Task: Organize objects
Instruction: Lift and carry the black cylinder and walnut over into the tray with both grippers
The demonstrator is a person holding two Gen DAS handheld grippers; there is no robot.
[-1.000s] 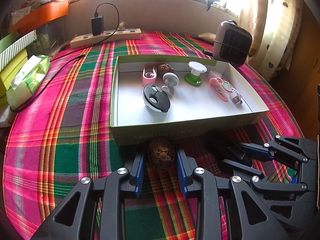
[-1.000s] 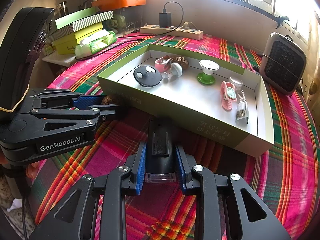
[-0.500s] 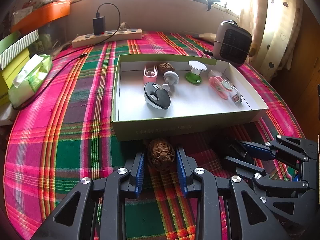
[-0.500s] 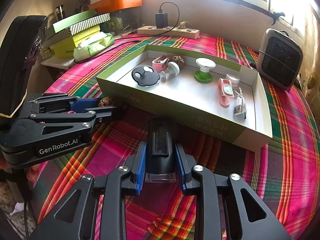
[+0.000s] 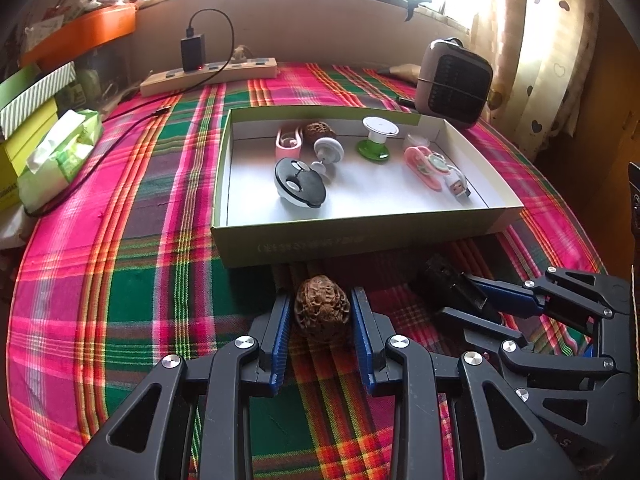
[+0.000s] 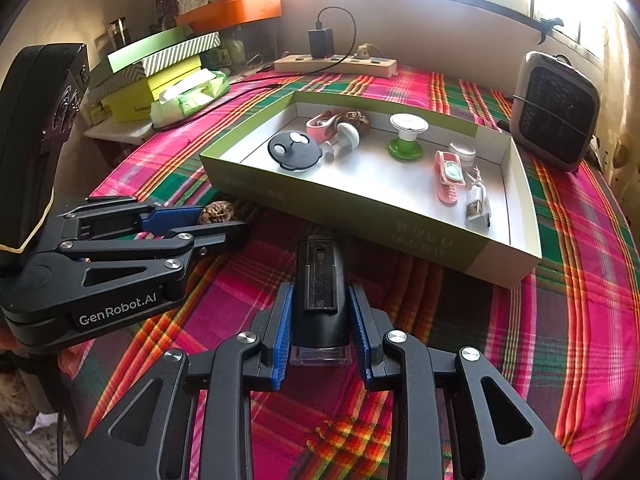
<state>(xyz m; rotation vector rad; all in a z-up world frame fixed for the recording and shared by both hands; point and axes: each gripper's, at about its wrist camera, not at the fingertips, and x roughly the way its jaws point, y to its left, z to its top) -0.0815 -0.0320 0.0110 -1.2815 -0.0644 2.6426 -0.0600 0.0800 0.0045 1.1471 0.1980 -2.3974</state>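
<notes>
My left gripper (image 5: 320,300) is shut on a brown wrinkled walnut (image 5: 322,310), just in front of the near wall of the green box (image 5: 360,240). My right gripper (image 6: 320,292) is shut on a black oblong device (image 6: 320,280) with a clear end, also short of the box (image 6: 360,216). Each gripper shows in the other's view: the left gripper (image 6: 224,222) with its walnut (image 6: 218,212), the right gripper (image 5: 460,296) with the device (image 5: 448,284). The box's white inside holds a second walnut (image 5: 319,132), a black-and-white round gadget (image 5: 300,186), a green-and-white spool (image 5: 376,140), pink clips and a USB adapter (image 5: 460,188).
The table wears a plaid cloth (image 5: 120,280). A small grey heater (image 5: 454,82) stands behind the box at the right. A power strip (image 5: 208,76) with a charger lies at the back. A tissue pack (image 5: 60,156) and stacked boxes (image 6: 160,68) sit at the left edge.
The left gripper with the walnut has drawn slightly back from the box's front wall. The right gripper keeps its place with the black device.
</notes>
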